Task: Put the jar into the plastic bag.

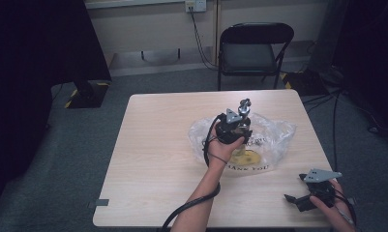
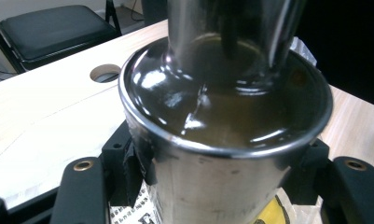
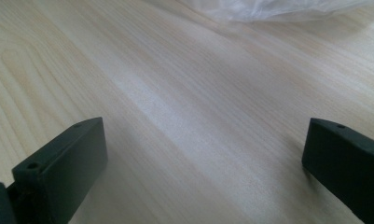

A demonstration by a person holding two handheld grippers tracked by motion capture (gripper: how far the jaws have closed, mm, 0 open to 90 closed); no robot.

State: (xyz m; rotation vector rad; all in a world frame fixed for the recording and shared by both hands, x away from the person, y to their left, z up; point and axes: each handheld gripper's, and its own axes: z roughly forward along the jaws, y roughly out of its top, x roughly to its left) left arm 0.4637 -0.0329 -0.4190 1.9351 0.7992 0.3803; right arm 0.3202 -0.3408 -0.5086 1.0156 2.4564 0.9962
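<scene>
My left gripper (image 1: 237, 129) is shut on a shiny metal container (image 1: 243, 108), held upright over a clear plastic bag (image 1: 274, 133) that lies at the middle right of the wooden table (image 1: 153, 145). In the left gripper view the container (image 2: 222, 140) stands between the jaws, with a black pad pressed on each side and a narrower metal part rising from its top. The bag's yellow print (image 2: 268, 212) shows beneath it. My right gripper (image 1: 305, 200) rests low at the table's front right, open. Its jaws stand wide apart in the right gripper view (image 3: 203, 154), with bare wood between them.
A black folding chair (image 1: 254, 48) stands beyond the table's far edge, and cables run over the floor at the right. A round hole (image 2: 104, 72) is cut in the tabletop. A grey tab (image 1: 99, 203) sits at the front left edge. The bag's edge (image 3: 278, 9) lies ahead of the right gripper.
</scene>
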